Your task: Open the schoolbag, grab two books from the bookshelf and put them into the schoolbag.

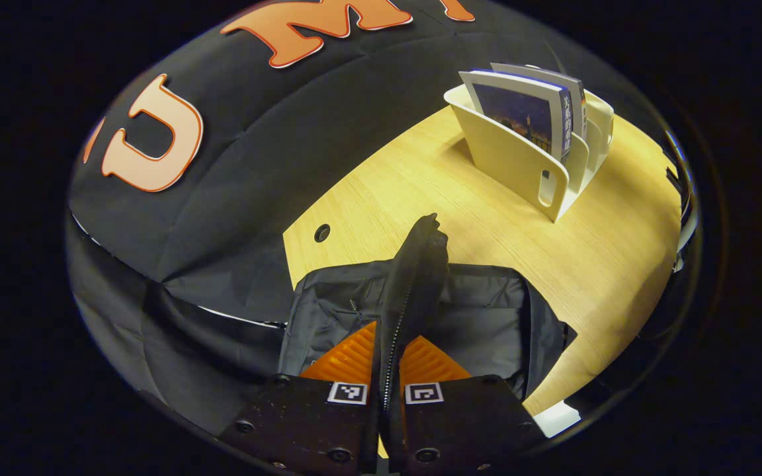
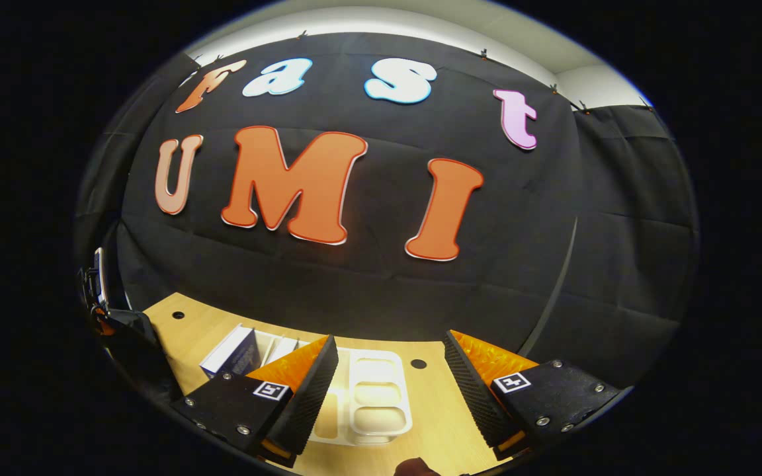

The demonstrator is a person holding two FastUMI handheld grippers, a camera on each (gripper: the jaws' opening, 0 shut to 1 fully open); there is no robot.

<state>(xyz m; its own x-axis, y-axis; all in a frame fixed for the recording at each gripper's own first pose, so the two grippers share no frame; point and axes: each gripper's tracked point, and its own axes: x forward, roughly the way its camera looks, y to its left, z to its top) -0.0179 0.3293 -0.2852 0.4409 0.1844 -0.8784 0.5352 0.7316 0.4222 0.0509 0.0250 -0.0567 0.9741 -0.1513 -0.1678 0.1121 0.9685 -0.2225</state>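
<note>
The schoolbag [image 1: 421, 317] lies at the near left part of the bench [image 1: 487, 218] in the left gripper view, dark, with its mouth spread and the grey lining exposed on both sides of a raised flap. The flap carries the zipper track and stands upright along the centre of the view. The bag's left side lies against the bench's left edge, where the booth's black cloth wall hangs close; a round cable hole [image 1: 322, 233] sits in the bench just beyond it. Bare wood extends from the bag's far edge and right side to the bookshelf [image 1: 526, 165], which stands well apart toward the far right corner. The bookshelf is a pale slotted rack holding two books [image 1: 530, 112] upright, tilted slightly. The left gripper [image 1: 387, 370] has its jaws closed on the zipper flap, with both fingers pressed against it. In the right gripper view, the right gripper [image 2: 391, 383] hangs above the bench, over the bookshelf [image 2: 374, 396], seen from above with the books [image 2: 235, 354] in its left slots. Its jaws stand wide apart and hold nothing. The cloth wall rises just beyond the far bench edge.
</note>
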